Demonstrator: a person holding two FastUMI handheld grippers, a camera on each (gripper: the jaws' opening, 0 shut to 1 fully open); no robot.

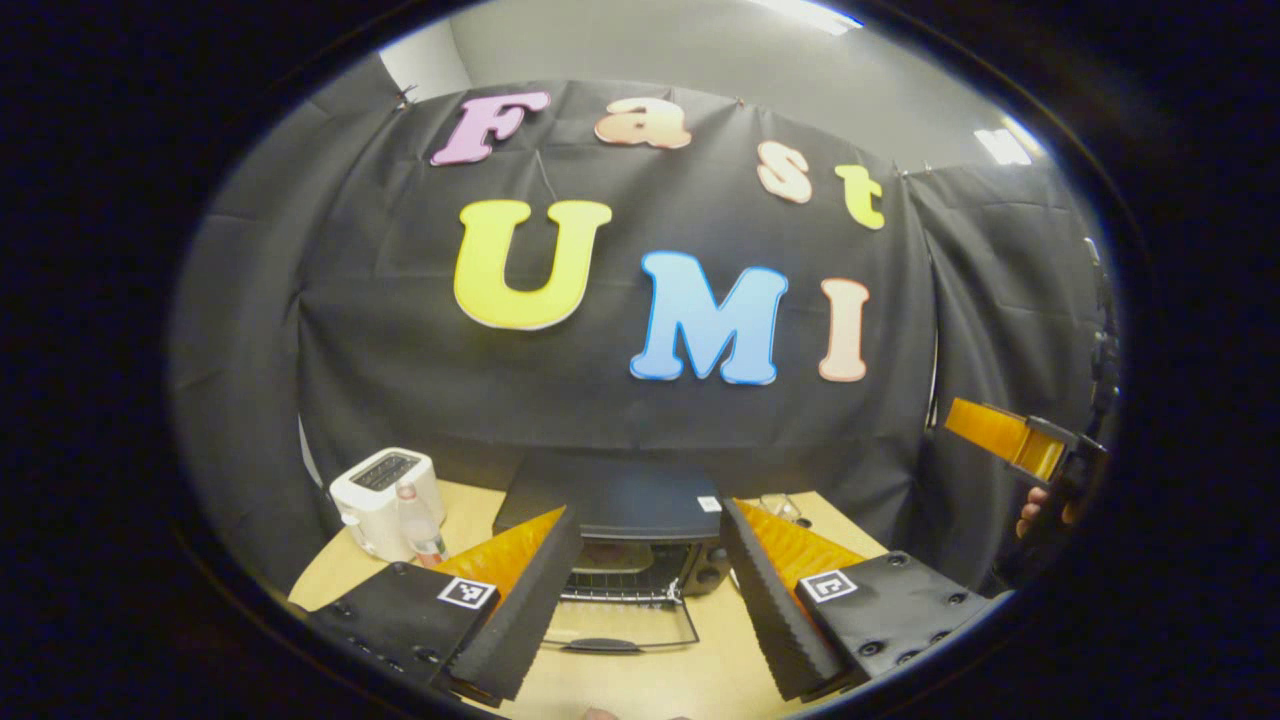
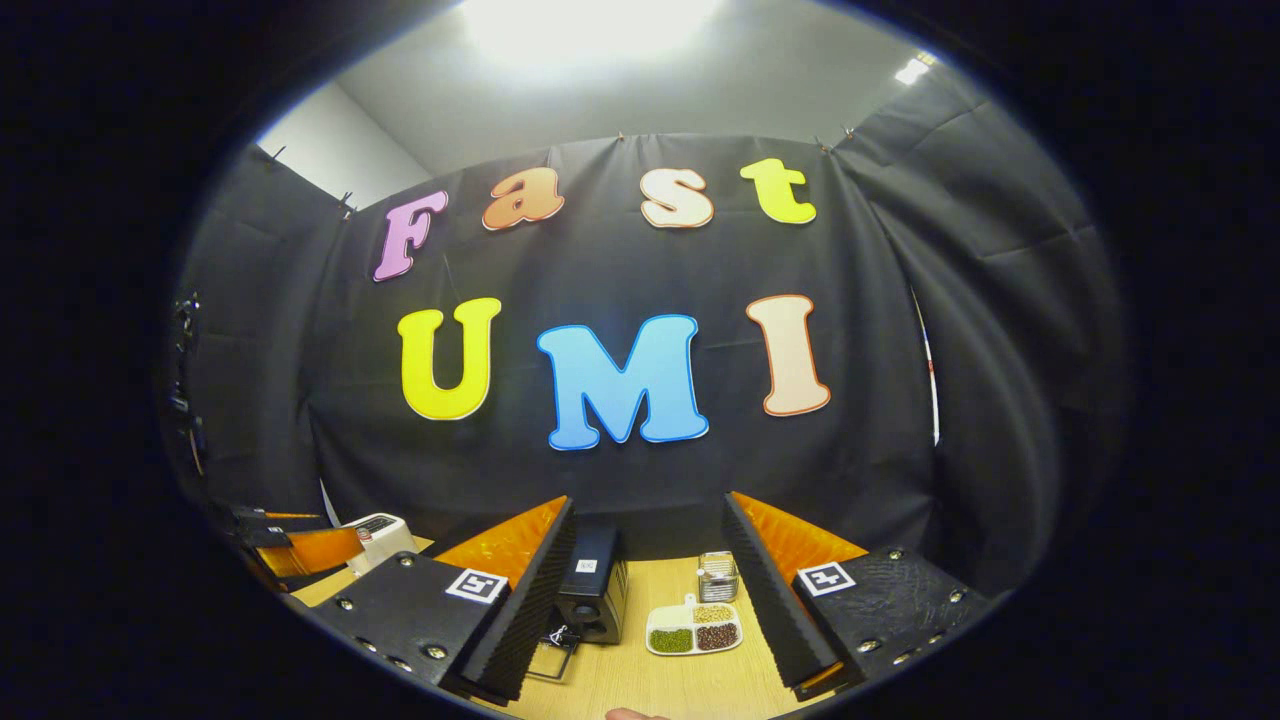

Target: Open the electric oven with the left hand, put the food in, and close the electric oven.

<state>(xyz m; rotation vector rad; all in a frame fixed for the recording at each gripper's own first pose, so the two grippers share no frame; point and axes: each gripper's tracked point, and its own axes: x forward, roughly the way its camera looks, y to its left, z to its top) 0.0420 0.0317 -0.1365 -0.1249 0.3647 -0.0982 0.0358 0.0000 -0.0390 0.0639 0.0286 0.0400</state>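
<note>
Left gripper (image 1: 640, 590): fingers spread wide, nothing between them. The oven (image 1: 625, 535) is seen low centre in the left gripper view, directly ahead between the fingers, on the wooden table (image 1: 700, 670). Its door (image 1: 620, 628) is already dropped flat toward the camera, handle edge nearest, wire rack visible inside. A white toaster (image 1: 385, 500) stands left of the oven, a bottle just in front of it.

Right gripper (image 2: 645, 590): fingers also spread, holding nothing. In the right gripper view a divided plate of food (image 2: 695, 630) lies low centre on the table, straight ahead between the fingers; a small mesh basket (image 2: 717, 577) stands just behind it. The oven is seen to the plate's left, side-on, partly hidden behind the left-hand finger.

The right gripper is also seen at the right edge of the left gripper view, held up by a hand (image 1: 1035, 510), well apart from the oven.

Judgement: opening looks done; the food is not yet picked up. The plate lies to the right of the oven mouth, long axis crossways to the right gripper's approach, and the right gripper is the nearer. The load must travel leftward, then in over the lowered door.
</note>
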